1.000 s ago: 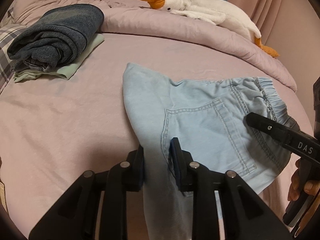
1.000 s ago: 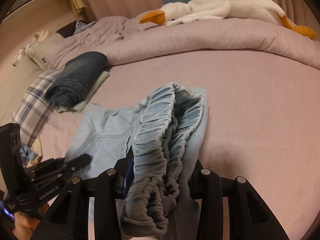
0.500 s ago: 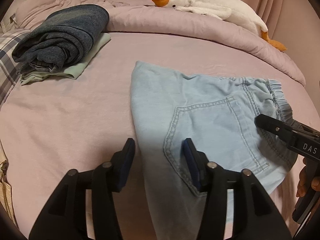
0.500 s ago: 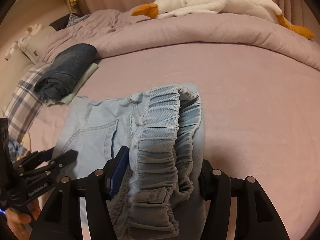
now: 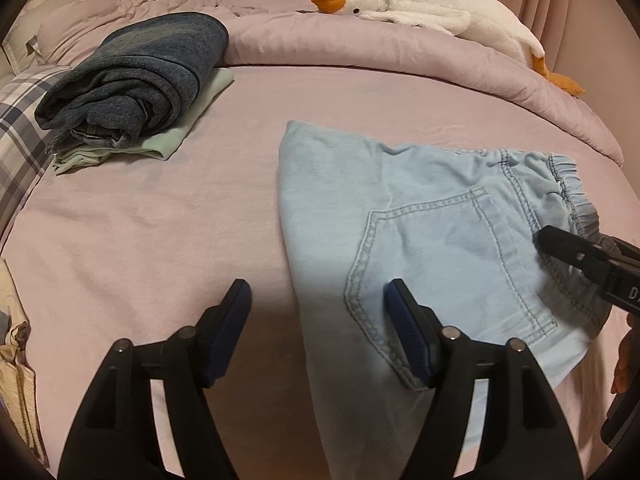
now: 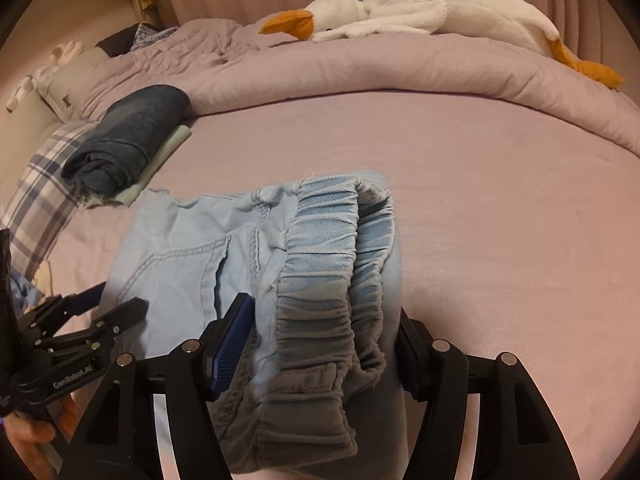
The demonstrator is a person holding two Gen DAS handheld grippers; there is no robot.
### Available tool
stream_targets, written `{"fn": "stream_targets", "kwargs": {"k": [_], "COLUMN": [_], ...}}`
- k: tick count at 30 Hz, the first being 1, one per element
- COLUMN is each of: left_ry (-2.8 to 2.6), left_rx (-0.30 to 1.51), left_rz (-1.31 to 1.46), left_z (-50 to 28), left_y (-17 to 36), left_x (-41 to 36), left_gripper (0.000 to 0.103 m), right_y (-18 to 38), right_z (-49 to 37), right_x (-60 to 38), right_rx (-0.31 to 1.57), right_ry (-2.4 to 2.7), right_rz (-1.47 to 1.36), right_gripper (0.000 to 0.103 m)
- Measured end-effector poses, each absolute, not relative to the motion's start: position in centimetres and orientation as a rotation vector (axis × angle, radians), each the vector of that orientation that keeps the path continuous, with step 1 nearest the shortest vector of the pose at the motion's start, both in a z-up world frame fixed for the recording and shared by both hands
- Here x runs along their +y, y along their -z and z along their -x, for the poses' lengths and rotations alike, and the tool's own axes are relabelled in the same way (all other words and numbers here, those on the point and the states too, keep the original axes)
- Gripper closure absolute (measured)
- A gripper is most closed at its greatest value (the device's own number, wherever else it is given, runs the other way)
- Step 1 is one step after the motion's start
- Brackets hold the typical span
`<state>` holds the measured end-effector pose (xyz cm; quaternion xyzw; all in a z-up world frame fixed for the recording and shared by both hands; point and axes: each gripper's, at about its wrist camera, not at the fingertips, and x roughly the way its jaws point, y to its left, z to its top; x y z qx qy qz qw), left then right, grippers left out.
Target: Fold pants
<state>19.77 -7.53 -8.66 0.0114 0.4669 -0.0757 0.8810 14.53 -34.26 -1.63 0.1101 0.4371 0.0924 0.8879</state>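
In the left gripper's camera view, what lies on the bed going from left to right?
Plaid pillow → dark folded jeans on a green garment → light blue pants → tip of the right gripper.

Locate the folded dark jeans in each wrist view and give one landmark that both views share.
Left wrist view: the folded dark jeans lie upper left, on a pale green folded cloth.
Right wrist view: the folded dark jeans lie at middle left, smaller, on the same green cloth.
Shared landmark: the white plush goose on the duvet at the top.
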Motion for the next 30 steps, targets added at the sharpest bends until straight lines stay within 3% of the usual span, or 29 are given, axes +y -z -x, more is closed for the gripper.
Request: {"fn": "stream_targets", "kwargs": {"k": [16, 24, 30], "left_ry": [0.121, 0.088, 0.074], "left_rx": [0.979, 0.989, 0.998], "left_rz": [-0.044, -0.051, -0.056], "left_z": [-19.1, -19.4, -19.4], "left_y": [8.4, 9.0, 9.0], "left_x": [-7.2, -7.0, -7.1], "left_gripper": [0.024, 0.013, 0.01], "right_y": [0.3, 1.9, 2.2], "right_z": [-13.0, -13.9, -13.8], "right_x": [-35.6, -35.6, -35.8], "right_rx": [0.861, 0.923, 0.928], "right_ry": [-0.133, -0.101, -0.082], "right_rz": [-0.205, -0.192, -0.178], "right_gripper": [0.039, 0.039, 0.031]}}
